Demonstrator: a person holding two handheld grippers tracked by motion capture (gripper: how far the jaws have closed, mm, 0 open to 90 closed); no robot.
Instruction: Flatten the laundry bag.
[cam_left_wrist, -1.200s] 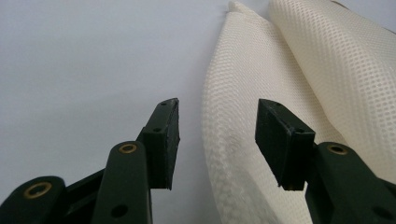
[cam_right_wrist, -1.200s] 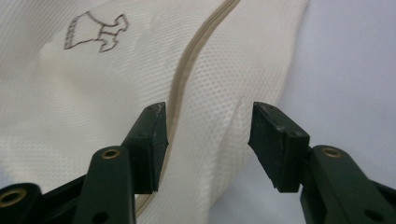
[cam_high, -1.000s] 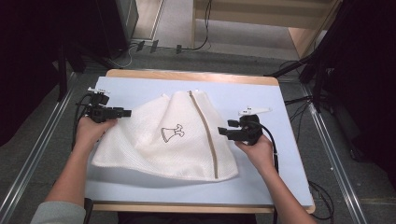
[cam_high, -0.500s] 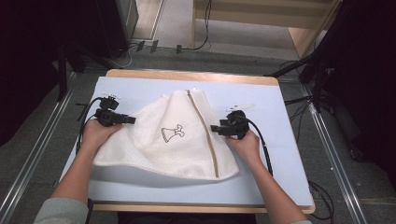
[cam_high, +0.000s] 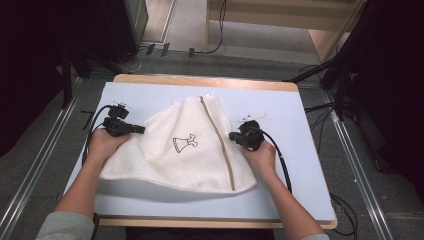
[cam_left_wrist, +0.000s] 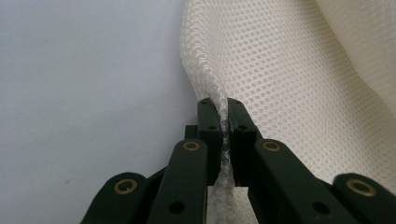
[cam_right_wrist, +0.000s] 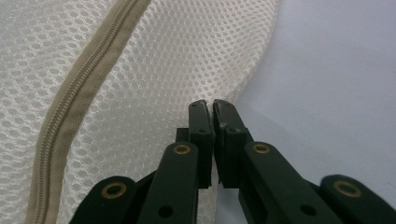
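Note:
A white mesh laundry bag (cam_high: 185, 150) lies on the pale blue table top (cam_high: 150, 97); it has a beige zipper (cam_high: 220, 145) and a black dress print (cam_high: 184, 143). My left gripper (cam_high: 141, 129) sits at the bag's left edge. Its jaws have just closed and pinch a fold of mesh (cam_left_wrist: 219, 98) between the pads, seen in the left gripper view (cam_left_wrist: 224, 103). My right gripper (cam_high: 232, 136) is at the bag's right side, just right of the zipper (cam_right_wrist: 70, 93). Its jaws have also just closed, with the mesh edge caught between them (cam_right_wrist: 210, 105).
The table has a wooden rim (cam_high: 205, 81) at the back. Metal rails (cam_high: 350, 150) run along the floor on both sides, and cables (cam_high: 210, 50) lie behind the table. Bare blue surface lies left, right and in front of the bag.
The right hand came in leftward and down to the bag's right edge. Both pairs of jaws closed on the mesh, and the bag's middle has bunched up higher.

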